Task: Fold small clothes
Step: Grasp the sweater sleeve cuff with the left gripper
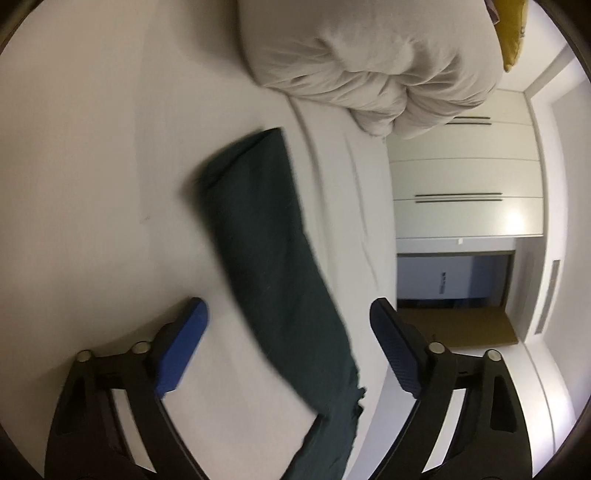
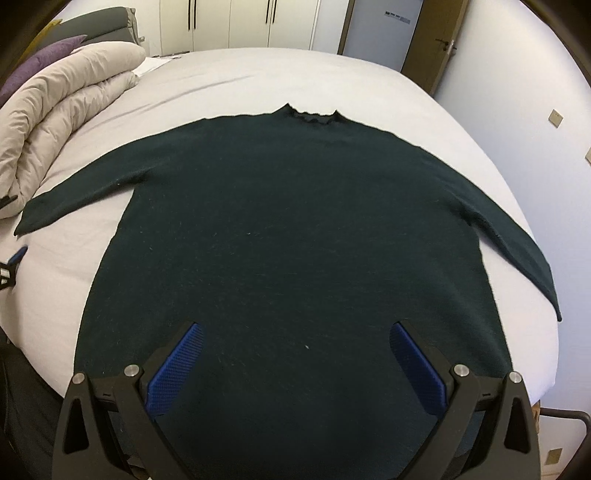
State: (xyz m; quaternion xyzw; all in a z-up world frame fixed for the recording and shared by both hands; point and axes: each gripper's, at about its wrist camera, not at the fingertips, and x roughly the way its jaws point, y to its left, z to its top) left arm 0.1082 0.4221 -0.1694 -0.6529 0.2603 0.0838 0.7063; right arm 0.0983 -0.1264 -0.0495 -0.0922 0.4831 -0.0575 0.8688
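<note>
The dark green sweater lies flat and spread out on the bed, neck pointing away from me toward the wardrobe, hem nearest me. Both sleeves extend outward: the left sleeve reaches toward the beige duvet bundled at the bed's left side, and the right sleeve runs toward the bed's right edge.

My right tongs hover over the lower body of the sweater with the blue pads wide apart, gripping nothing.

My left tongs are also spread apart and empty. In the left wrist view, which is motion-blurred, the left sleeve passes between the pads; contact with either pad cannot be determined. The cuff end lies on the white sheet near the duvet. A yellow cushion shows behind the duvet, and a purple pillow is visible in the right wrist view.
</note>
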